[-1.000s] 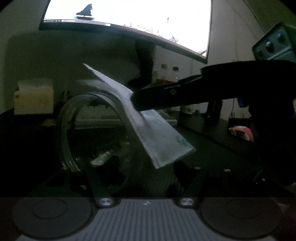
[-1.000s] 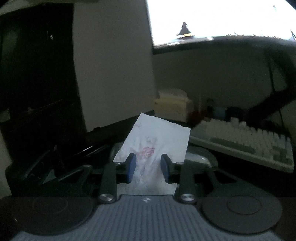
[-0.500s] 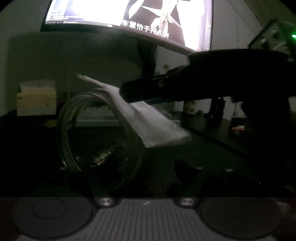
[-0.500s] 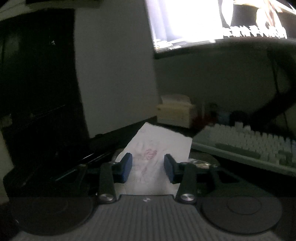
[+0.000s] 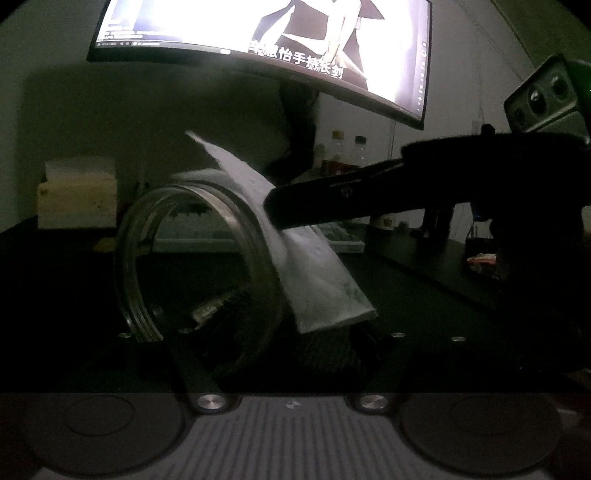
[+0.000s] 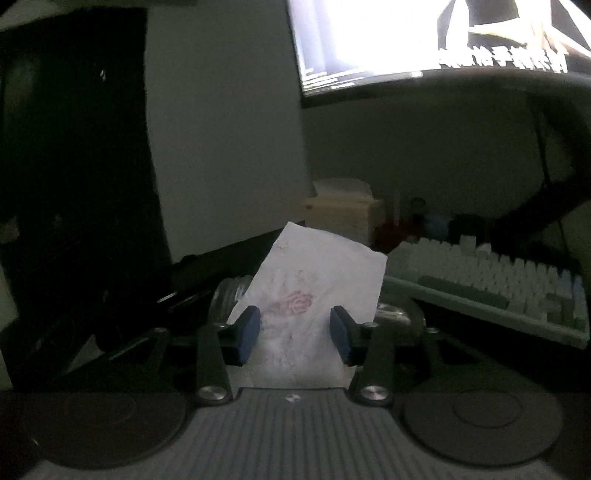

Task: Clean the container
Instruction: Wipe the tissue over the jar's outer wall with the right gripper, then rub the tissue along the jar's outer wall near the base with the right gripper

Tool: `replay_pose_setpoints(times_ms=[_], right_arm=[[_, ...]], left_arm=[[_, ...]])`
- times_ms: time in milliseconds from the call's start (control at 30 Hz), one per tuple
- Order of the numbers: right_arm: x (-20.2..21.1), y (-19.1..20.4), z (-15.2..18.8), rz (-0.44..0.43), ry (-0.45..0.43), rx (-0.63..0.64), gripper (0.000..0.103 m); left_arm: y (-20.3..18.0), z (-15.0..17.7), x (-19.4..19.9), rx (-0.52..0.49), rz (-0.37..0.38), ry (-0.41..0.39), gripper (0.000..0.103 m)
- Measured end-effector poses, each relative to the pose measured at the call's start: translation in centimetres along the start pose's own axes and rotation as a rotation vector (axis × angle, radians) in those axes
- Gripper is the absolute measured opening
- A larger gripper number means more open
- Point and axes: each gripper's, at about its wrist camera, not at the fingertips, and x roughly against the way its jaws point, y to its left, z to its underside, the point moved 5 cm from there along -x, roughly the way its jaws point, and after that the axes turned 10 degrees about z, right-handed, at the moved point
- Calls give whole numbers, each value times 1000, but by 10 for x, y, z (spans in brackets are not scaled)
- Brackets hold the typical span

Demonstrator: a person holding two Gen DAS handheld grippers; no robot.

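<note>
A clear glass jar (image 5: 207,258) lies on its side between the fingers of my left gripper (image 5: 266,332), which is shut on it, with the threaded mouth turned toward the camera. A white tissue (image 5: 314,273) leans over the jar's rim. In the right wrist view the tissue (image 6: 314,266) shows a red rose print and stands between the blue pads (image 6: 249,328). My right gripper (image 6: 295,328) is opening and its pads stand clear of the tissue. Seen side-on, the right gripper (image 5: 280,206) reaches in from the right over the tissue. Jar glass (image 6: 225,295) shows below the tissue.
A lit curved monitor (image 5: 258,33) hangs above the dark desk. A pale keyboard (image 6: 491,284) lies to the right of the jar and a tissue box (image 6: 340,214) stands behind it. Small bottles (image 5: 347,155) stand at the back. A dark cabinet (image 6: 74,184) fills the left.
The right gripper's blue pads have spread apart from the tissue. The tissue dipped toward the jar and came back up. The jar has not moved in the left gripper.
</note>
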Motion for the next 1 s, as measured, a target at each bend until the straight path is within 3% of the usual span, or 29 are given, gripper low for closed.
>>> replay_pose_setpoints(times_ms=[167,233,367,533,600,700,733,767,1000], right_arm=[[0,-7,-1,-16,14,-21,75],[2,-11,-4,-40,0,-47,75],[-3,-30,-7,7,3,-191,84],[-8,-21,-7,53,5,-117,86],[-6,-15,-7,56,-18,-89,79],[-6,-7,-11,40,-33,-66,43],[-7,-5,-13,41,-34,-55,15],[-9,-5,-15,41,-27,-52,8],[-26,-29,-31,84,5,-85,8]], left_arm=[[11,3,7,3,35,4,67],[13,4,8,-2,42,7,68],[16,2,8,-3,47,8,68],[21,0,6,-11,46,9,70],[24,-2,6,-10,46,10,70],[29,-6,4,-12,45,10,72],[31,-8,3,-12,45,10,72],[33,-9,3,-12,45,10,73],[45,-19,0,-7,44,9,73]])
